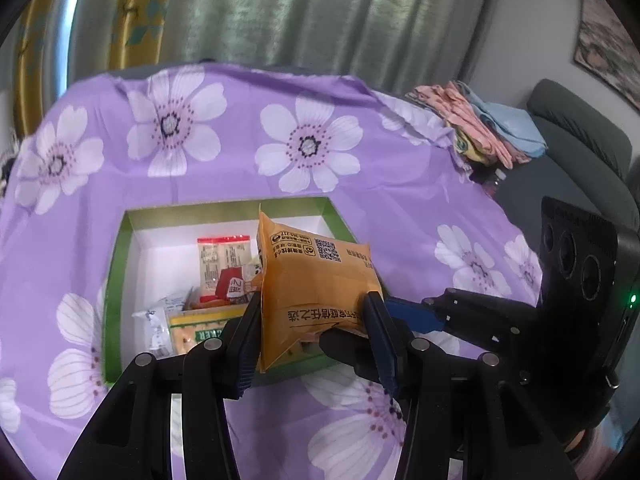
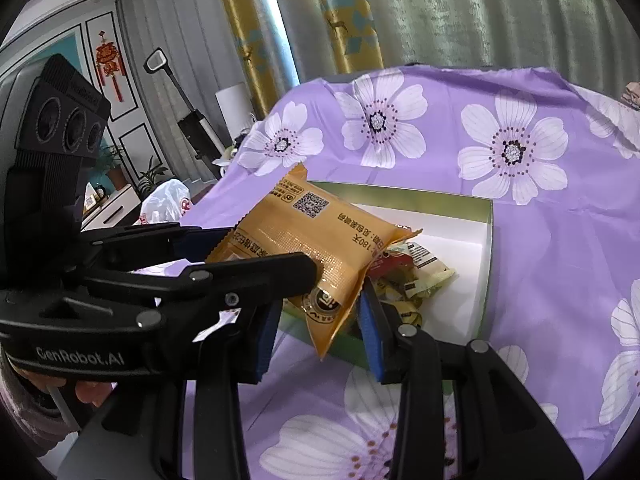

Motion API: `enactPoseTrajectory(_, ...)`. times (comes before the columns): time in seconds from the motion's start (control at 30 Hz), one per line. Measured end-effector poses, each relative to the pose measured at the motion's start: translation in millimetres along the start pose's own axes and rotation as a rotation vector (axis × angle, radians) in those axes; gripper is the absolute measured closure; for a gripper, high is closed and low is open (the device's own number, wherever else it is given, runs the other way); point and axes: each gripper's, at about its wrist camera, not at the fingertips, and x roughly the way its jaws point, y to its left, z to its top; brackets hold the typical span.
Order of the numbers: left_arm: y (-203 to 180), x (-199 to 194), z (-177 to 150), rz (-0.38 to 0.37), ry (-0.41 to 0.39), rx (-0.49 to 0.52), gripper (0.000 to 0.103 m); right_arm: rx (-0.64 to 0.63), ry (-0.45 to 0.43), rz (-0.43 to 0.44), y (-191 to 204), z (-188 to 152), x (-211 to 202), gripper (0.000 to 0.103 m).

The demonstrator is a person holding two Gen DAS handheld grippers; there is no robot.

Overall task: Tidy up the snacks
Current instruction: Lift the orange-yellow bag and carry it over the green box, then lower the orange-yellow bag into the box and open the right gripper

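Here the orange packet (image 1: 316, 292) hangs over the near edge of the green box (image 1: 116, 264), pinched by both the left gripper (image 1: 312, 320) and the right gripper (image 2: 320, 316). Placing is under way; next, I judge, lower it inside and loosen both.

— What words can you read?
— "GenRobot.AI" in pale letters on the black left gripper (image 2: 276, 254).
— And on the orange snack pack (image 2: 316, 240)?
— A square code, and below it "180" beside Chinese words.
— Anything in the green box (image 1: 120, 240)?
— A green and yellow pack (image 1: 200, 330) there shows "KER". The rest is hidden.
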Motion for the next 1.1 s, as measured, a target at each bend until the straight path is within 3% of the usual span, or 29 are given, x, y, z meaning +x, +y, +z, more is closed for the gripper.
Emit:
enactPoseTrajectory(0.5,31,51,5,0.005,0.081,-0.073,0.054,0.031,0.1,-0.021,-26,8,54,0.065)
enactPoseTrajectory(0.8,40,58,4,0.024,0.102,-0.107,0.053,0.033,0.146,-0.039,-27,9,69,0.062)
enactPoseTrajectory(0.9,41,56,6,0.053,0.104,-0.109,0.044,0.032,0.154,-0.049,-26,8,68,0.061)
enactPoseTrajectory(0.97,42,52,7,0.086,0.102,-0.105,0.029,0.029,0.153,-0.064,-25,9,65,0.061)
enactPoseTrajectory(1.1,40,38,10,0.135,0.083,-0.083,0.025,0.009,0.137,-0.113,-21,13,53,0.045)
